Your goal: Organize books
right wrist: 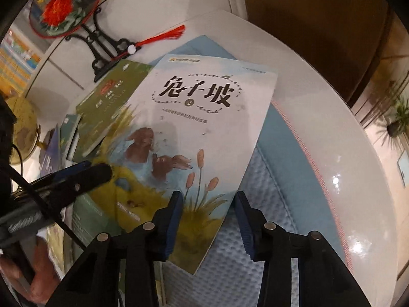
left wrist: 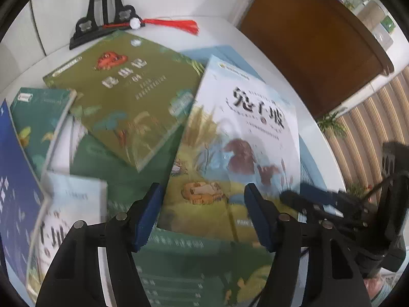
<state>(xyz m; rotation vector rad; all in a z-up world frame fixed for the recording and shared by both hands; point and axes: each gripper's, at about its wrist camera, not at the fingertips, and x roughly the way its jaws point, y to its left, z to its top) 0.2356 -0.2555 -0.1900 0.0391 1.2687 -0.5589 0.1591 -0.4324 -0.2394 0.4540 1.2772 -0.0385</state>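
A pale book with brown rabbits on its cover [left wrist: 242, 133] [right wrist: 194, 133] lies on top of a loose pile of books on a white round table [right wrist: 332, 128]. An olive green book [left wrist: 122, 97] [right wrist: 110, 102] lies to its left, overlapping a teal book [left wrist: 38, 117], a dark blue book [left wrist: 12, 179] and a green book [left wrist: 179, 268]. My left gripper [left wrist: 202, 192] is open just above the rabbit book's lower left part. My right gripper [right wrist: 208, 199] is open, its fingers straddling the rabbit book's lower right edge; no pad presses on the book.
A light blue quilted cushion [right wrist: 268, 204] lies under the pile. A black fan stand [left wrist: 102, 20] with a red tassel [left wrist: 186, 25] and an embroidered fan [right wrist: 64, 5] stands behind the books. A globe [right wrist: 23, 128] is at the left, and dark brown furniture [left wrist: 319, 38] beyond the table.
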